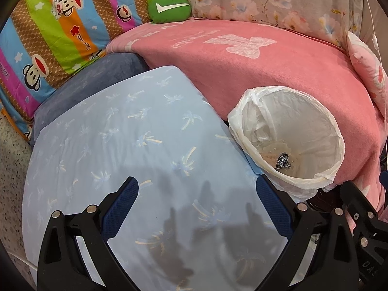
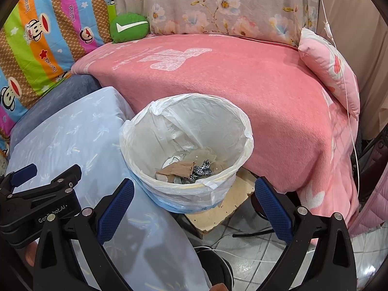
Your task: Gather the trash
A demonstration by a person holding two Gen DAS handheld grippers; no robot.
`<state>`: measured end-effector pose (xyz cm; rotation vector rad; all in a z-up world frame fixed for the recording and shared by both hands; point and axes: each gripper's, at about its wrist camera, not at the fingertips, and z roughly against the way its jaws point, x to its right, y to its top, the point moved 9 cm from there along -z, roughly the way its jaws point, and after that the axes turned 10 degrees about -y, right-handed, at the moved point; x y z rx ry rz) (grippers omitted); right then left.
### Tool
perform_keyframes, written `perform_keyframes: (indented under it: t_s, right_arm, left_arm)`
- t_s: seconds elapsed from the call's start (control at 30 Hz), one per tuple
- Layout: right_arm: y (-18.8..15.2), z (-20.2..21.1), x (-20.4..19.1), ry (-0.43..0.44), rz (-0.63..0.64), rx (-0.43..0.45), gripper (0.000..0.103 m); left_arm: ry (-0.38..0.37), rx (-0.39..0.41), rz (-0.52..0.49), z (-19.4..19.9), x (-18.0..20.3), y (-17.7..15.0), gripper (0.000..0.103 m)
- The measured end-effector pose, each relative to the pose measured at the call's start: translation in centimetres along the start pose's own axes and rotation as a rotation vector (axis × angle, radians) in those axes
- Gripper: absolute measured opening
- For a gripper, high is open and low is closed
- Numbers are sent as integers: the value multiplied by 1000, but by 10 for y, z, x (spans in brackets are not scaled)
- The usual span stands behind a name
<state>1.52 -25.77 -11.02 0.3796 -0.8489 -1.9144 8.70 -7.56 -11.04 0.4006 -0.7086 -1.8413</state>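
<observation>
1. The landmark here is the bin (image 2: 186,155), a white pail lined with a thin white plastic bag (image 2: 242,123) folded over its rim; it stands between the pale blue palm-print table (image 2: 80,135) and the pink blanket (image 2: 242,84) draped over the sofa.
2. Down in the bin lies the collected trash: a torn piece of brown cardboard (image 2: 180,169), a crumpled black-and-white patterned wrapper (image 2: 202,171) just beside it, and some pale scraps underneath that I cannot identify.
3. The right gripper (image 2: 194,206) hangs on the near side of the bin, its two blue-padded fingers (image 2: 116,208) spread wide apart, one on either side of the bin's lower wall. Nothing sits between them, and I cannot tell whether either pad brushes the bag.
4. The left gripper (image 1: 196,206) hovers to the left of the bin, over the blue table, fingers likewise spread wide and holding nothing; only its shadow falls on the tabletop. Its right finger (image 1: 271,206) is close to the bin's rim (image 1: 288,131).
5. In the right wrist view, the left gripper (image 2: 46,177) shows left of the bin, above the table.
6. Under the bin, a worn wooden board (image 2: 218,211) rests above the tiled floor (image 2: 254,262).
7. Beyond the bin, a green cushion (image 2: 129,27) with a white tick sits at the far corner of the blanket, next to a striped cartoon-monkey quilt (image 2: 48,36).
</observation>
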Motion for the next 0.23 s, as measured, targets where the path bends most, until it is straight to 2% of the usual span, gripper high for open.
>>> perform_keyframes:
  t_s: [0.23]
  right_arm:
    - [-1,0,2,1,-5,0,97]
  left_arm:
    - [-10,-16,6,-3,1,-3,94]
